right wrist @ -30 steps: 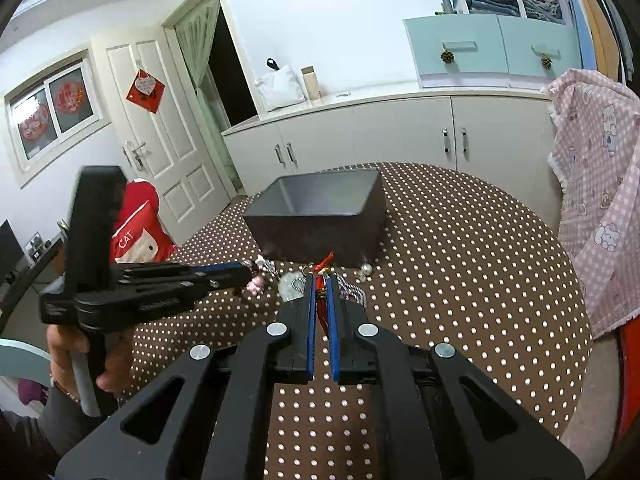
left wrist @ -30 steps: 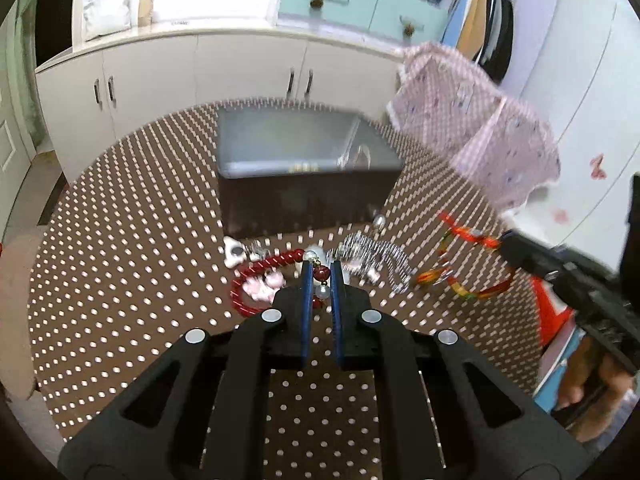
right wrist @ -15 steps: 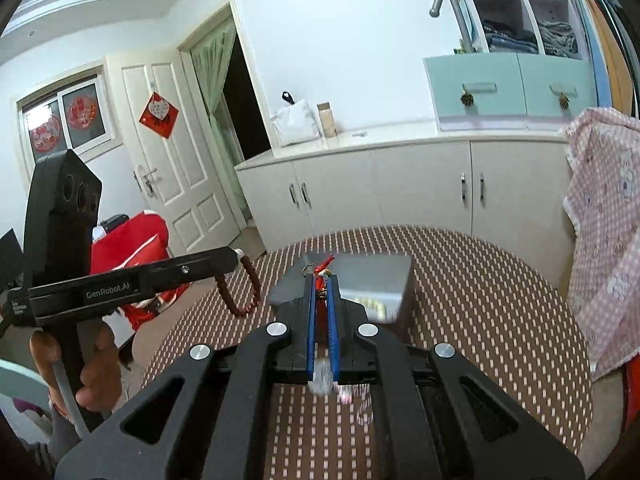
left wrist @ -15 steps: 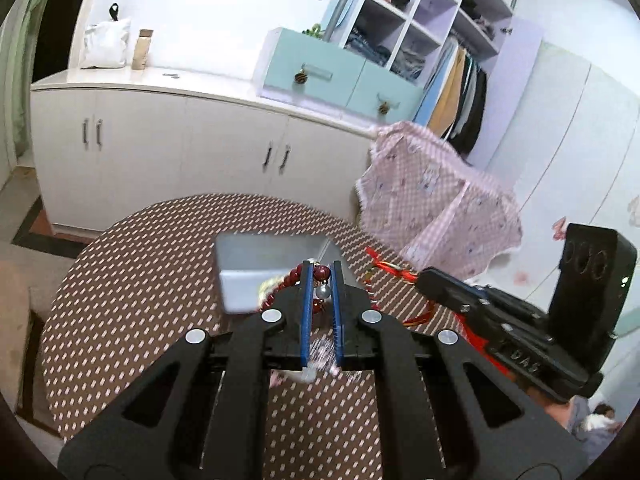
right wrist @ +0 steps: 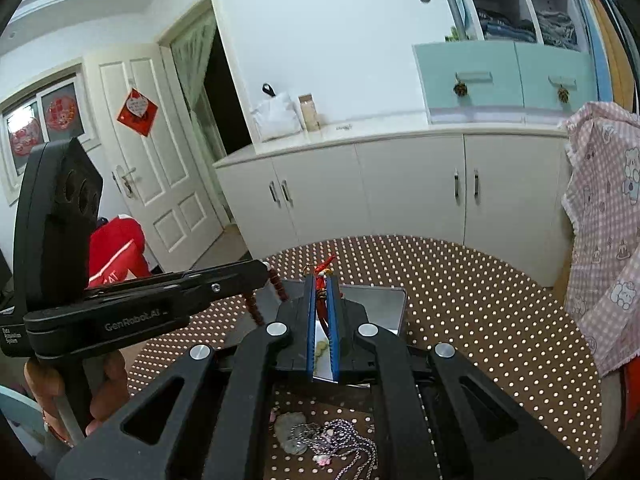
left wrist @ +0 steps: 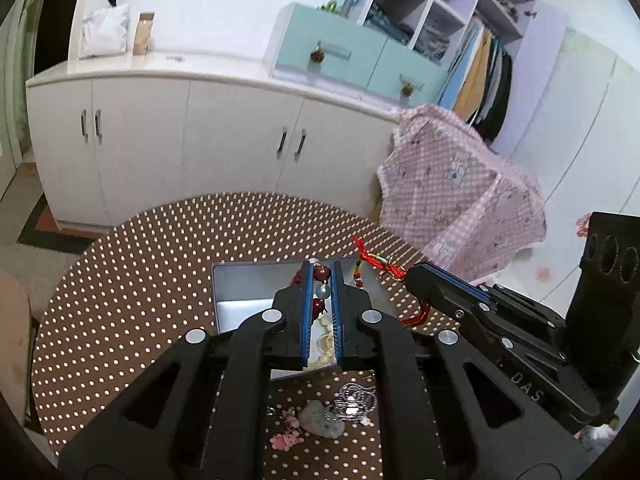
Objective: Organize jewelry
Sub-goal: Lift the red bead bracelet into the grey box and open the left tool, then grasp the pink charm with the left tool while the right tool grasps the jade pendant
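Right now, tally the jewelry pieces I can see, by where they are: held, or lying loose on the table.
Held: 2, red bead bracelet and red cord bracelet.
Loose: 3, silver chain, pale pendant, pink charm.
Total: 5.

Left gripper (left wrist: 322,276) pinches beaded bracelet (left wrist: 319,289) over box (left wrist: 236,284).

The open grey rectangular metal box (left wrist: 240,308) is free on its left half. Above its right half both grippers crowd: the left gripper (left wrist: 321,270), closed on a dark red bead bracelet (left wrist: 320,272), and just beside it the right gripper (left wrist: 416,276), holding a red braided cord (left wrist: 372,260). The near side of the brown dotted round table (left wrist: 140,272) is blocked by a silver chain (right wrist: 348,440) and a pale jade pendant (left wrist: 320,424).
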`<state>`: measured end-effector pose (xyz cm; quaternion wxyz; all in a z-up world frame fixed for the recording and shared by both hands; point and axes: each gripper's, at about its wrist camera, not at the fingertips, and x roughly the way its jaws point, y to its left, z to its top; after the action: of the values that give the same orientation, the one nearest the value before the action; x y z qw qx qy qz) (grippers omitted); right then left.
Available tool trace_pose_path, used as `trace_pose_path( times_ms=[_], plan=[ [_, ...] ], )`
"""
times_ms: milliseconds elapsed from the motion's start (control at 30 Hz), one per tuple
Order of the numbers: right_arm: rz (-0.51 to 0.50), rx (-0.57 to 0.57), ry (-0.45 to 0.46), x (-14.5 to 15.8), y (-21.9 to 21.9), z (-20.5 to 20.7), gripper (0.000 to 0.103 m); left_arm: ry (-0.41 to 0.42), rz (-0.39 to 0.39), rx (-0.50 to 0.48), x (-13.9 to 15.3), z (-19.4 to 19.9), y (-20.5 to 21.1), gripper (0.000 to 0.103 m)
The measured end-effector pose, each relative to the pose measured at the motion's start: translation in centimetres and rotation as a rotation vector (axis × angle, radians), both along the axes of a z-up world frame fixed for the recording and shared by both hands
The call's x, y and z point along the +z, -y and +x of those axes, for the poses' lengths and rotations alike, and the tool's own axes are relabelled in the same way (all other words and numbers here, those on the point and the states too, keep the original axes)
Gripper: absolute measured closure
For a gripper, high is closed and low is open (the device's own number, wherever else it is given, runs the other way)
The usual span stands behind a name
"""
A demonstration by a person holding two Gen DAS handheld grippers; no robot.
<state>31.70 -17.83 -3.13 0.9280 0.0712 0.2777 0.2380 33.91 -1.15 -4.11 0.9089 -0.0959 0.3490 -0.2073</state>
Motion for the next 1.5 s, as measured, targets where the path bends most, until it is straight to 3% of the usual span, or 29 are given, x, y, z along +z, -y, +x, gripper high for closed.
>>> trace_pose_path(
  times_ms=[300, 600, 800, 967, 1000, 1033, 1067, 1100, 1133, 1300, 1500],
  plan=[
    [-0.019, 0.002, -0.067, -2.6, -0.5, 0.6, 0.099, -0.083, 0.018, -0.013, -2.7, 1.3, 0.3, 0.094],
    [0.007, -0.010, -0.065, -2.0, 0.4, -0.6, 0.095, -0.130, 0.026, -0.009, -3.2, 1.1, 0.4, 0.094],
    [0.040, -0.026, -0.022, -0.2, 2.2, -3.3, 0.090, -0.056, 0.040, 0.031, -1.1, -1.9, -1.0, 0.094],
    [0.027, -0.027, 0.005, 0.6, 2.7, -6.0, 0.081, 0.025, 0.110, 0.153, 0.3, -5.8, -2.6, 0.093],
    [0.024, -0.028, 0.008, 0.6, 2.8, -6.4, 0.078, 0.036, 0.114, 0.158, 0.4, -6.4, -2.8, 0.090],
    [0.016, -0.028, 0.011, 0.5, 2.8, -7.0, 0.078, 0.043, 0.111, 0.162, 0.6, -7.0, -3.1, 0.076],
    [0.007, -0.028, 0.011, 0.4, 2.8, -7.5, 0.077, 0.044, 0.106, 0.173, 0.6, -7.6, -3.4, 0.030],
    [0.000, -0.030, 0.011, 0.2, 2.8, -8.0, 0.076, 0.084, 0.080, 0.207, 0.7, -8.9, -4.0, 0.013],
    [-0.006, -0.032, 0.011, 0.1, 2.8, -8.4, 0.075, 0.117, 0.081, 0.234, 0.8, -9.7, -4.2, 0.013],
    [-0.015, -0.033, -0.010, -1.3, 2.8, -9.9, 0.072, 0.129, 0.184, 0.237, -0.4, -11.8, -4.0, 0.013],
    [-0.017, -0.039, -0.052, -3.4, 3.0, -10.7, 0.071, 0.074, 0.233, 0.199, -3.2, -12.1, -3.1, 0.013]
  ],
)
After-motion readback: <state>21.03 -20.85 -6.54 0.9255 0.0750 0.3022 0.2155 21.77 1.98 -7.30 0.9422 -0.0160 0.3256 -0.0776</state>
